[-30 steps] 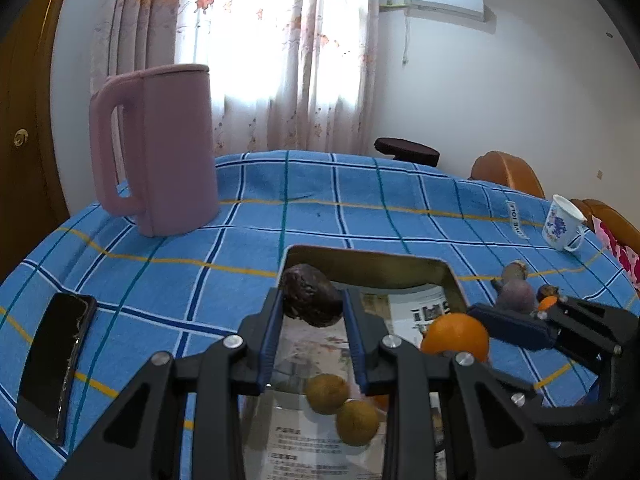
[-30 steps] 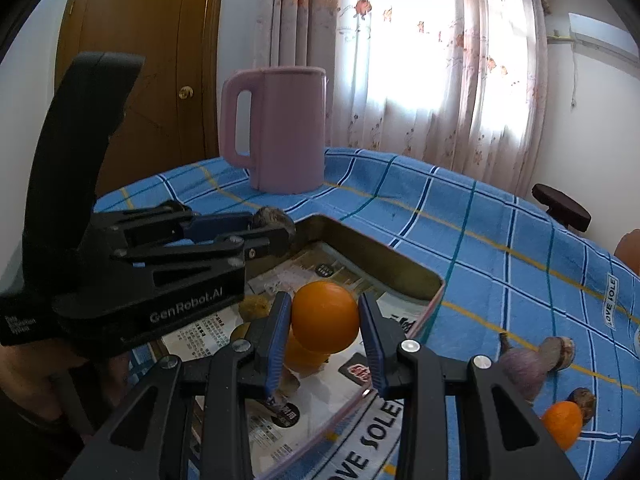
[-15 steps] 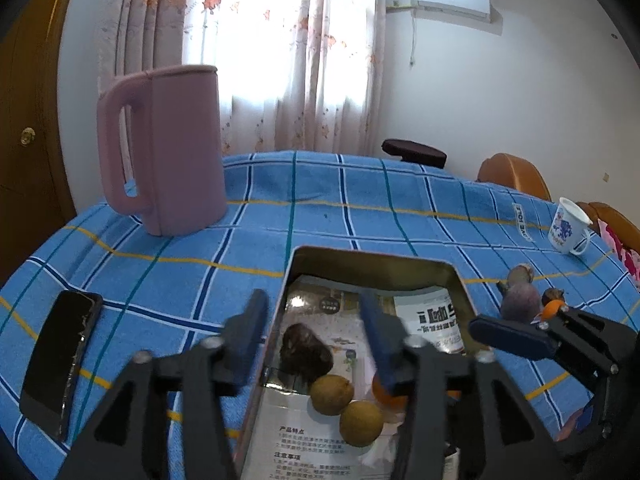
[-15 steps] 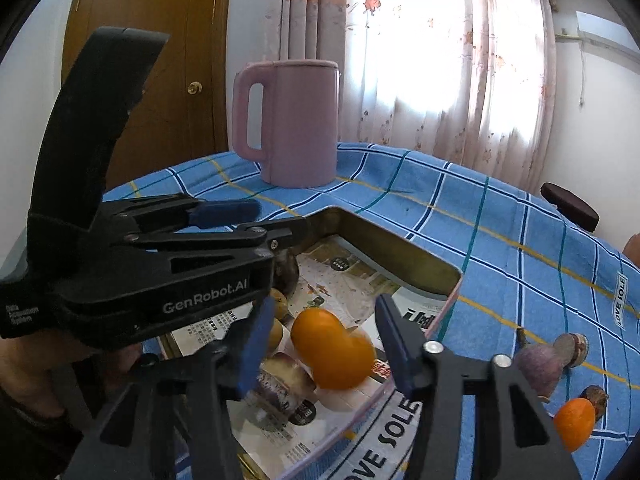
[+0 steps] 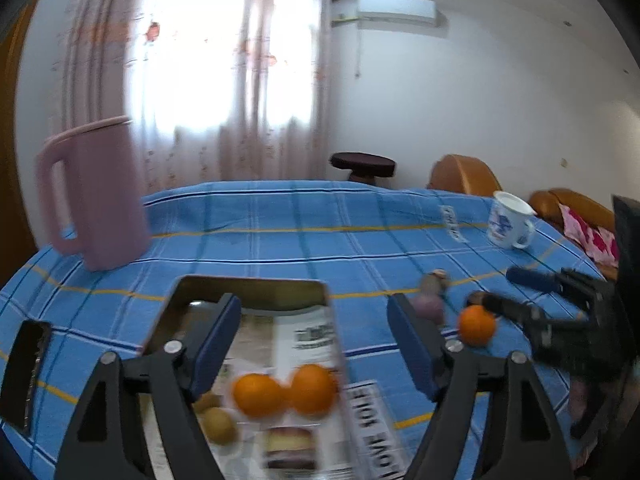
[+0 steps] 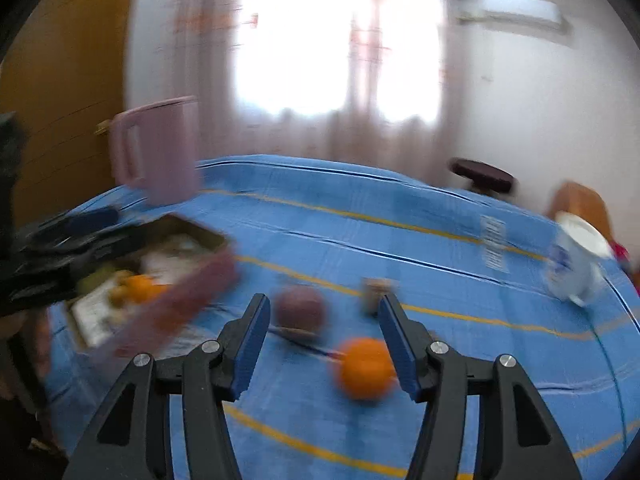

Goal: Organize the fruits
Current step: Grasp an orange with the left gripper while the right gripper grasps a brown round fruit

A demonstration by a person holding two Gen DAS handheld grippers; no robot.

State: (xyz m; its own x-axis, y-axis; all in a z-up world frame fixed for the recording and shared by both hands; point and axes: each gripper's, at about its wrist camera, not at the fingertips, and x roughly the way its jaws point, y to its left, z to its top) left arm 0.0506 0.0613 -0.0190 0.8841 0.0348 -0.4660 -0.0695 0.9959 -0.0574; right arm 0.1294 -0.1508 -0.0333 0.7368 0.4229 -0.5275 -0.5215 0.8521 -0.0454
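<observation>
Orange fruit (image 6: 365, 368) is left loose on the cloth; right gripper (image 6: 323, 340) and left gripper (image 5: 314, 340) jaws, just opened, nothing gripped.

Left gripper (image 5: 314, 338): jaws spread wide, just been opening, nothing between the pads.
Right gripper (image 6: 324, 330): jaws apart, just been opening, gripping nothing, pointing slightly downward.

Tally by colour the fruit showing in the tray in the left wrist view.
Orange: 2
Yellow-green: 2
Dark purple, blurred: 1
Total: 5 showing in the tray; the left gripper may hide more.
</observation>
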